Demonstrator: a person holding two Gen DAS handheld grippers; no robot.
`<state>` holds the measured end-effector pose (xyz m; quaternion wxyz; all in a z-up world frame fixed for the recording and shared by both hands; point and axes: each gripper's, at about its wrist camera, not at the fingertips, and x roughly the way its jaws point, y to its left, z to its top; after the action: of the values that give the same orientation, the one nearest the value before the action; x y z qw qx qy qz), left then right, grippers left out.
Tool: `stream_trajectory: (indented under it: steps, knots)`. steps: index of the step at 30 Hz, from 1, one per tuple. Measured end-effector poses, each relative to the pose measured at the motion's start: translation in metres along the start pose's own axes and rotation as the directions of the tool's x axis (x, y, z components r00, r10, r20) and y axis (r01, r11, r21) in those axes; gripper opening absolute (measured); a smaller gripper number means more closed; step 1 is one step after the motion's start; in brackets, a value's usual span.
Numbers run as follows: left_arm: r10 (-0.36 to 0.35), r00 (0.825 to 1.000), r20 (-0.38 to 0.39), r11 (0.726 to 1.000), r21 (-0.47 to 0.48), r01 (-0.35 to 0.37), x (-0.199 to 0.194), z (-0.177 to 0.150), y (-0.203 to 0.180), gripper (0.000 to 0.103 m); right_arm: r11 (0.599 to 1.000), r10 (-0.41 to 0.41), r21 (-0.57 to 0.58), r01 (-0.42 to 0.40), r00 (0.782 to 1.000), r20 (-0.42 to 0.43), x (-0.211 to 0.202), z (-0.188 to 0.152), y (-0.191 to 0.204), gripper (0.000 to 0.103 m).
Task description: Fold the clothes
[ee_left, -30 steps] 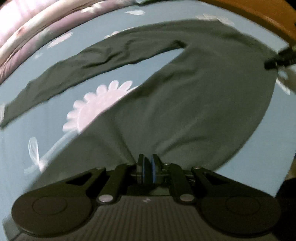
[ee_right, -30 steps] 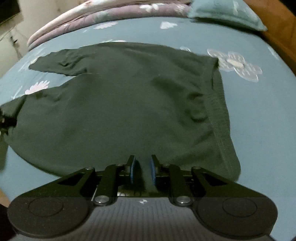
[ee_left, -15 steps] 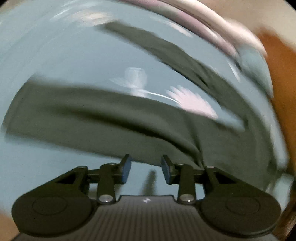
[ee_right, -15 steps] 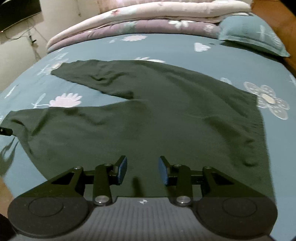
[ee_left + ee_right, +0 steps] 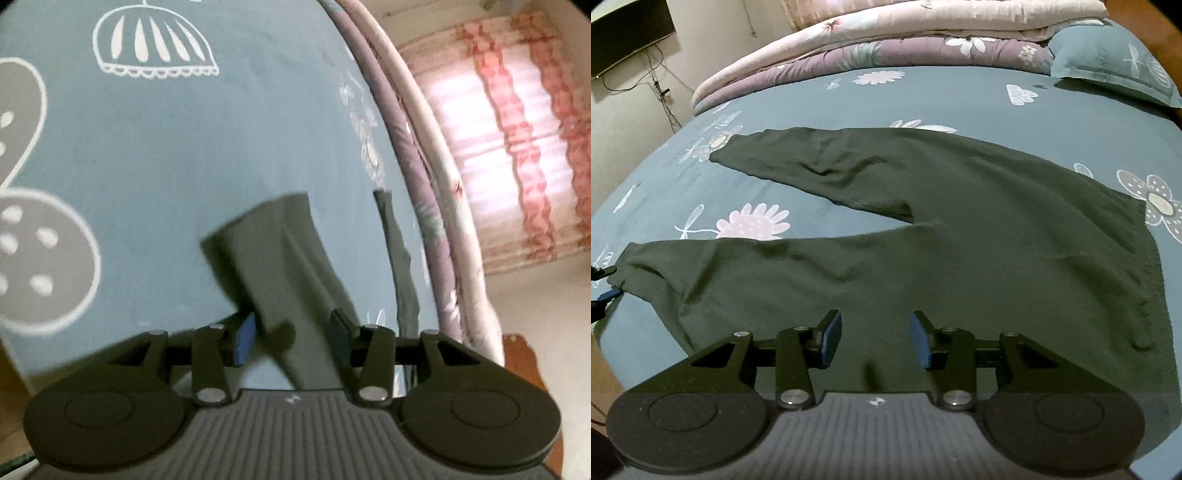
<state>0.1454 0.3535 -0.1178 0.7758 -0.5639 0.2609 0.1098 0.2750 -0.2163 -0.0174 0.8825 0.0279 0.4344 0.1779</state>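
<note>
Dark green trousers [image 5: 960, 229] lie spread flat on the blue flowered bed sheet [image 5: 960, 99], legs pointing left, waistband at the right. My right gripper [image 5: 874, 338] is open and empty, hovering over the trousers' near edge. My left gripper [image 5: 291, 341] is open at the cuff end of the near trouser leg [image 5: 280, 258]; the cloth runs between its jaws, which stand apart. The far leg [image 5: 399, 258] shows as a thin strip to the right. The left gripper's tips [image 5: 602, 280] show at the near leg's cuff in the right wrist view.
Folded pink and purple quilts [image 5: 905, 40] are stacked at the bed's far side, with a blue pillow [image 5: 1108, 62] at the far right. A pink-curtained window [image 5: 517, 140] and the wooden bed frame [image 5: 521, 350] show in the left wrist view.
Both grippers have opened and let go of the trousers. The left gripper has swung along the near leg to its cuff. The right gripper has pulled back, showing the whole garment.
</note>
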Motion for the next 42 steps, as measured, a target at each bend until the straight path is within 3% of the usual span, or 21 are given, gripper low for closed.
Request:
stream_trajectory:
  steps: [8,9,10,12,17,20,23,26,31,34,35,37,38,39,42]
  knots:
    - [0.000,0.998,0.064,0.998,0.067,-0.005,0.009,0.021,-0.003,0.045,1.000,0.004,-0.002,-0.004,1.000,-0.010,0.007,0.003,0.020,0.050]
    - [0.020,0.997,0.068,0.997,0.079,-0.025,0.009,0.021,-0.005,0.039,1.000,0.003,-0.007,-0.003,1.000,-0.014,0.008,0.003,0.022,0.050]
    - [0.069,0.995,0.070,0.991,0.113,-0.077,0.008,0.019,-0.010,0.020,1.000,0.006,-0.007,-0.006,1.000,-0.018,0.009,0.003,0.024,0.050]
    - [0.152,0.985,0.077,0.972,0.170,-0.163,0.005,0.018,-0.019,0.001,1.000,0.011,-0.015,-0.011,1.000,-0.018,0.011,0.004,0.028,0.050]
    - [0.172,0.983,0.066,0.968,0.171,-0.181,-0.011,0.027,-0.031,0.000,0.998,0.039,-0.053,-0.040,0.999,-0.029,0.013,0.007,0.040,0.051]
    - [0.174,0.981,0.085,0.961,0.204,-0.188,-0.023,0.033,-0.045,0.000,0.977,0.119,-0.172,-0.125,0.992,-0.045,0.011,0.009,0.064,0.051]
    - [0.193,0.975,0.111,0.953,0.214,-0.213,-0.032,0.040,-0.051,0.000,0.916,0.177,-0.351,-0.196,0.981,-0.084,0.016,0.007,0.101,0.051]
    - [0.193,0.976,0.100,0.959,0.190,-0.209,-0.032,0.041,-0.048,0.000,0.820,0.227,-0.509,-0.263,0.965,-0.134,0.027,0.002,0.140,0.051]
    - [0.246,0.968,0.058,0.955,0.158,-0.252,-0.021,0.039,-0.033,0.000,0.591,0.299,-0.710,-0.382,0.922,-0.247,0.049,-0.022,0.197,0.050]
    - [0.257,0.966,0.040,0.956,0.138,-0.260,-0.017,0.038,-0.024,0.001,0.475,0.268,-0.794,-0.379,0.922,-0.280,0.063,-0.040,0.219,0.047]
    - [0.257,0.966,0.039,0.956,0.137,-0.260,-0.017,0.038,-0.023,0.001,0.450,0.244,-0.820,-0.354,0.932,-0.269,0.068,-0.046,0.223,0.045]
    - [0.253,0.966,0.046,0.956,0.143,-0.257,-0.019,0.038,-0.025,0.001,0.399,0.194,-0.867,-0.299,0.951,-0.239,0.076,-0.056,0.229,0.031]
    - [0.251,0.967,0.049,0.956,0.146,-0.255,-0.020,0.038,-0.027,0.001,0.398,0.191,-0.871,-0.288,0.955,-0.228,0.076,-0.056,0.230,0.024]
    - [0.248,0.967,0.053,0.956,0.149,-0.253,-0.022,0.039,-0.028,0.001,0.400,0.190,-0.873,-0.278,0.957,-0.218,0.076,-0.055,0.231,0.008]
    - [0.240,0.969,0.064,0.956,0.156,-0.247,-0.027,0.039,-0.032,0.001,0.429,0.204,-0.853,-0.297,0.952,-0.229,0.073,-0.047,0.233,0.003]
